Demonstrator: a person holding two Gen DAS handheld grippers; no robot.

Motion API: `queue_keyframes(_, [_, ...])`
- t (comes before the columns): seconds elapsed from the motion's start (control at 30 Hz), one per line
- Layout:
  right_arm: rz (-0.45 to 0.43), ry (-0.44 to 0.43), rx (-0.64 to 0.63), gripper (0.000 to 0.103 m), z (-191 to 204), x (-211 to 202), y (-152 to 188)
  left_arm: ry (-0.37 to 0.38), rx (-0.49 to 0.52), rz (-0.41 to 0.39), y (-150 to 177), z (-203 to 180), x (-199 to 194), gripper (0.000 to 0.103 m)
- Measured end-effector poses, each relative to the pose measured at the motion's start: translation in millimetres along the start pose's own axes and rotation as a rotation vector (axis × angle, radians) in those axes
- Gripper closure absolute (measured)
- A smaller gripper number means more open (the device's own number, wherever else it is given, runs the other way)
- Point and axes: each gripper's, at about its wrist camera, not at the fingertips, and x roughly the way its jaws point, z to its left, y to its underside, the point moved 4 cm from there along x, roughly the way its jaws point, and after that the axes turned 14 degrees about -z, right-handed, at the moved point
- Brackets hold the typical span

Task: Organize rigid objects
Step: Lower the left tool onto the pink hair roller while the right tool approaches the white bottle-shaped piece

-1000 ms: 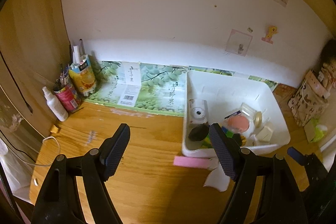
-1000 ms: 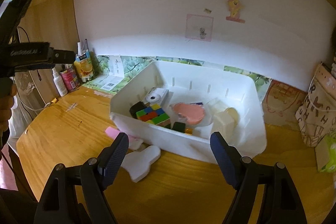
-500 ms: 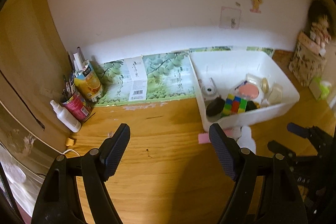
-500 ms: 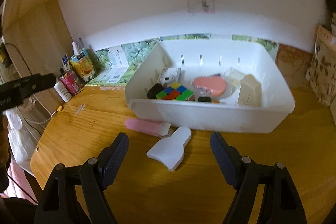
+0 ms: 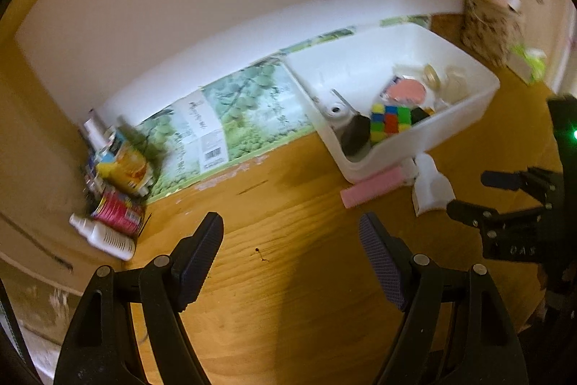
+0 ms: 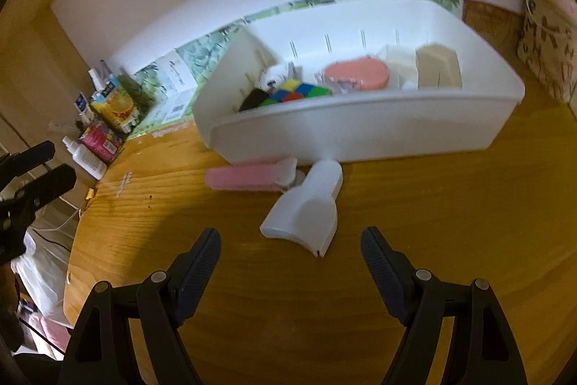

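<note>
Nearest, the right gripper [image 6: 290,253] and left gripper [image 5: 290,239] both hang spread and empty above the wooden table [image 6: 432,222]. Beyond, a white scoop-shaped piece [image 6: 306,215] and pink bar [image 6: 245,177] lie against the white bin [image 6: 360,128] holding a colourful cube [image 6: 295,91].

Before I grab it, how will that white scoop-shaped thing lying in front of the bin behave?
The white scoop-shaped piece looks like hard moulded plastic, so probably stiff and light. It lies flat on the wooden table, so rolling seems unlikely. Its smooth surface may slip between the open right gripper pads.
</note>
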Motion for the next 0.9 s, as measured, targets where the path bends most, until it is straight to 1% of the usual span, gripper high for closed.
queue_keyframes(0.2, [0.041,0.025,0.062,0.022,-3.5,13.4,8.6,0.076,0.130,-0.014,8.0,-13.7,16.4,0.023])
queue_keyframes(0.3, [0.053,0.037,0.086,0.022,-6.0,19.3,9.9,0.087,0.192,-0.025,11.5,-19.5,24.8,0.023])
queue_keyframes(0.4, [0.062,0.042,0.102,0.022,-7.0,25.2,10.8,0.086,0.276,-0.065,17.1,-27.1,31.5,0.022])
queue_keyframes(0.6, [0.086,0.059,0.116,0.022,-9.1,37.1,14.9,0.126,0.453,-0.140,34.0,-47.7,44.8,0.022])
queue_keyframes(0.67, [0.089,0.061,0.115,0.022,-9.4,39.4,16.3,0.142,0.485,-0.155,38.0,-53.4,47.8,0.023])
queue_keyframes(0.73, [0.097,0.067,0.109,0.022,-9.3,41.1,17.8,0.172,0.510,-0.151,41.8,-59.1,53.2,0.023])
queue_keyframes(0.83, [0.106,0.069,0.097,0.022,-8.3,44.1,19.2,0.198,0.520,-0.150,44.9,-62.4,61.3,0.023])
queue_keyframes(0.9, [0.108,0.070,0.083,0.022,-7.7,45.5,20.4,0.213,0.521,-0.135,44.8,-62.8,66.3,0.023])
